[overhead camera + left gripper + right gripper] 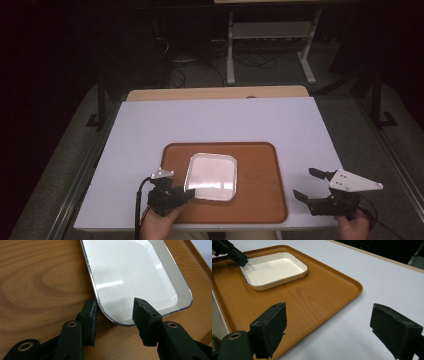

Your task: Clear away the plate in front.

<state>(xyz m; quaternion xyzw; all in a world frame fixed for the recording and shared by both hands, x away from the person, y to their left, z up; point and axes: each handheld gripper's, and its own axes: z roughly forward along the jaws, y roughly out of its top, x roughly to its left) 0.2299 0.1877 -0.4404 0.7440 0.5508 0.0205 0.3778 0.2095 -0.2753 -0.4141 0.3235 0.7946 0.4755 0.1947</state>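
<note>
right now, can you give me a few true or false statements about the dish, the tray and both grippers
1. The white dish sits on the wooden tray. True.
2. The left gripper is shut on the dish's corner. False: its jaws are open, straddling the corner rim.
3. The right gripper is over the tray. False: it is to the right of the tray, over the white table.
4. The right gripper's jaws are wide open and hold nothing. True.
5. The dish holds food. False: it looks empty.

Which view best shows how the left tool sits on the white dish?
Left gripper view: left tool open, straddling the white dish corner rim. High view shows it small; right gripper view catches one jaw over the dish.
</note>
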